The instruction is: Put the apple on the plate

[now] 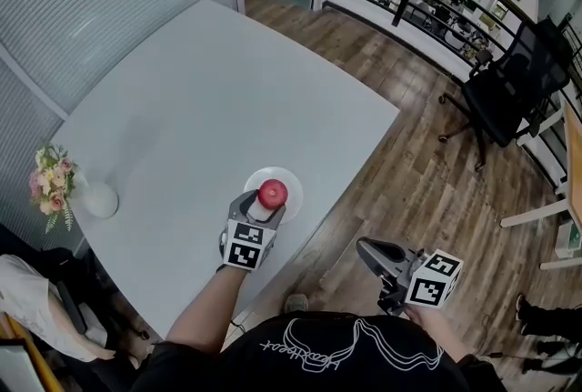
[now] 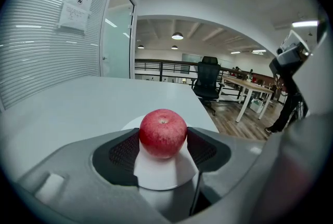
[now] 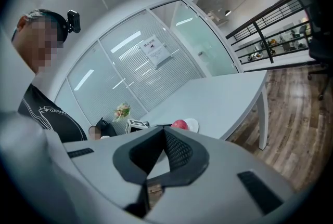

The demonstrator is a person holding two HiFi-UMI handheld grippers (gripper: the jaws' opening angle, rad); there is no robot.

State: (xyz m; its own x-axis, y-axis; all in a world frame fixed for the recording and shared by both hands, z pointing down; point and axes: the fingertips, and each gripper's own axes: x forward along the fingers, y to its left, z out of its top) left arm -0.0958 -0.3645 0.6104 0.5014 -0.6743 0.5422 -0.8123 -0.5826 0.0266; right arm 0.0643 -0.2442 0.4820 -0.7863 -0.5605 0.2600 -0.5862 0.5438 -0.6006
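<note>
**Head view finding: apple pinched over the plate, right tongs idle**

Head view showed your left gripper (image 1: 265, 206) reaching in from the near side of the white plate (image 1: 290, 178), which lay close to the near edge of the pale table (image 1: 200, 99). The red apple (image 1: 272, 194) sat between that gripper's jaws, directly above the plate's middle. Your left gripper view confirmed the hold: both dark pads (image 2: 124, 153) pressed the apple's flanks, stem end up, with the plate showing white beneath and behind it. Whether the fruit's underside touched the plate could not be established from any view.

Your right gripper (image 1: 365, 247) hung well to the right of the plate, off the table and over the wood floor, jaws pressed together with nothing between them.

A small white vase (image 1: 100, 200) of flowers stood well to the left of the plate, at the table's edge. A black office chair (image 1: 509, 85) stood far beyond the plate, to its right.
</note>
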